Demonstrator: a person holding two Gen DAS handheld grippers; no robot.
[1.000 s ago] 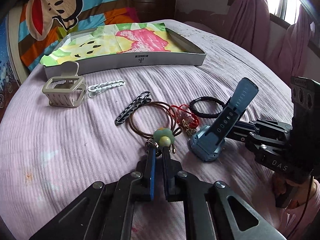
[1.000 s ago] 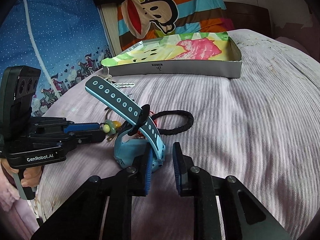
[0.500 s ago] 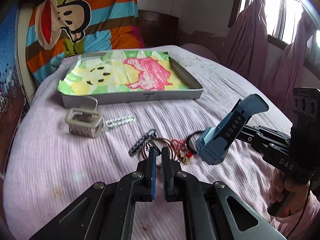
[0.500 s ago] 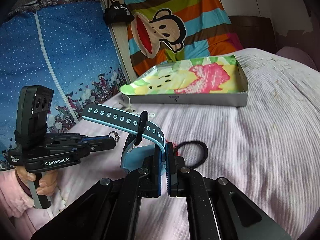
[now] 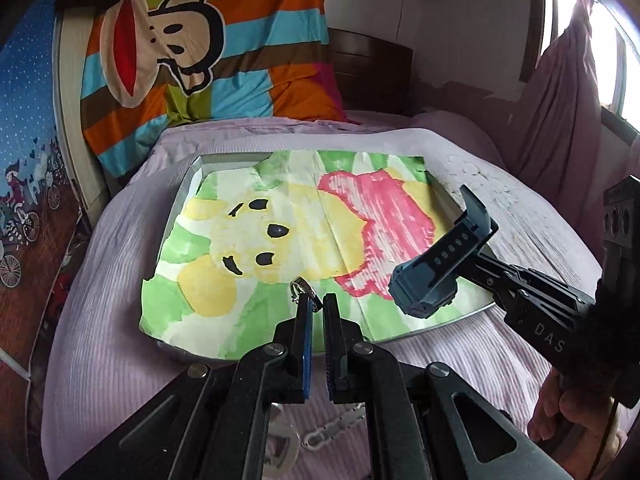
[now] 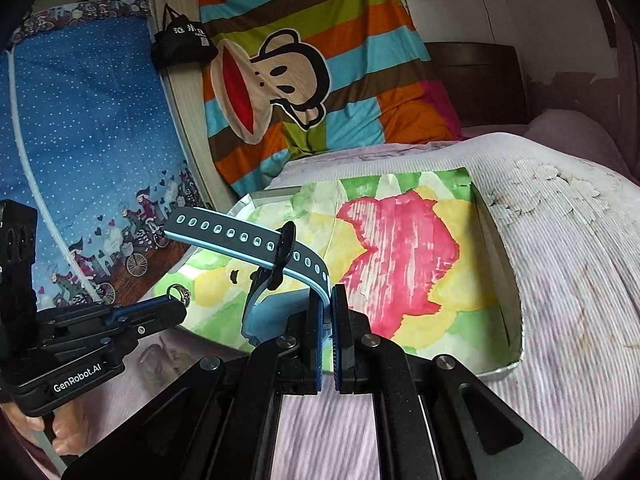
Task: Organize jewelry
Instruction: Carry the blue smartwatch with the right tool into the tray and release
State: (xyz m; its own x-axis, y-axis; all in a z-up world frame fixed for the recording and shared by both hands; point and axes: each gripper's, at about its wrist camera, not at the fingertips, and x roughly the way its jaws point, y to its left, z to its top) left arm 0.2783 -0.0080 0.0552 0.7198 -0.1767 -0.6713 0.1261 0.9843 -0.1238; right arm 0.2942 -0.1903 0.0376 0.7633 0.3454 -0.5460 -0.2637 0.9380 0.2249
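Both grippers have risen from the bedspread and now hang over the tray (image 5: 188, 188), whose floor is lined with a bear-print paper. The left gripper (image 5: 314, 312) is nearly closed on a small metal clasp (image 5: 299, 289); the bangles and charm it lifted cannot be seen below the fingers. The right gripper (image 6: 327, 312) is clamped tight on the strap of the blue watch (image 6: 256, 240), held above the tray's near right corner. A white chain clip (image 5: 332, 428) remains on the bed short of the tray's near edge. Judgement: pick-up is complete for two items; release into the tray is due next, and several pieces remain to be collected.
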